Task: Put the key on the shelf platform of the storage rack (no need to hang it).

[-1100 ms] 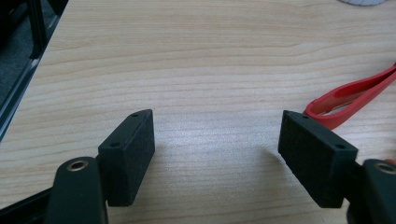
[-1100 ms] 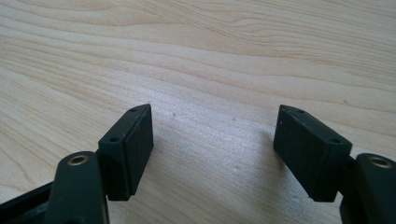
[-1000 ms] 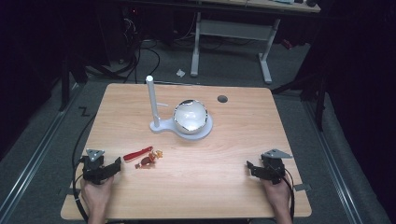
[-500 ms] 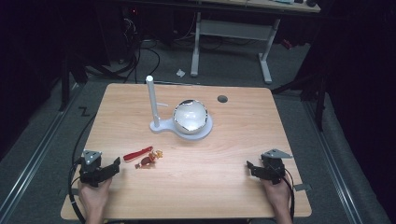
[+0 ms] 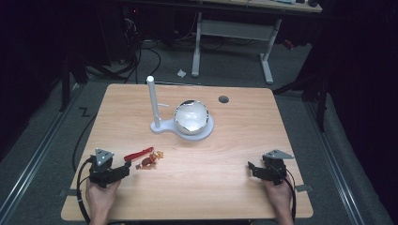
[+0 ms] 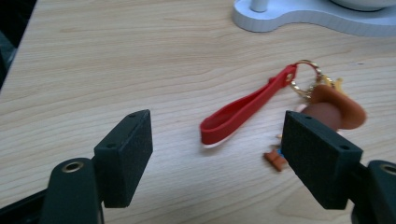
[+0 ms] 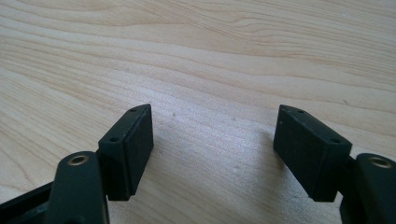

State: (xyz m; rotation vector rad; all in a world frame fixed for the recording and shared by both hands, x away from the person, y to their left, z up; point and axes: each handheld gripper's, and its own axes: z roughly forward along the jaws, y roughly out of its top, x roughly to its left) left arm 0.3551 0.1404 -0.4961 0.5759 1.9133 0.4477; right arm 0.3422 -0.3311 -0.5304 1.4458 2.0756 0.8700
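a white stand point(image 5: 162, 123) with an upright post and a shiny bowl point(image 5: 191, 117) sits mid-table point(image 5: 234, 154), well beyond the work. nearer, a red-strapped keychain figure point(image 5: 146, 158) lies flat, nothing blocking it, just ahead of the left gripper point(image 5: 123, 170), whose jaws have just been opening and grasp nothing. the right gripper point(image 5: 252, 168) rests released, well apart.

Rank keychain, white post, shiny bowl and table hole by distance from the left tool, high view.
From the left tool:
1. Keychain, just right of it.
2. White post, farther back.
3. Shiny bowl, right of the post.
4. Table hole, far edge, rightmost.
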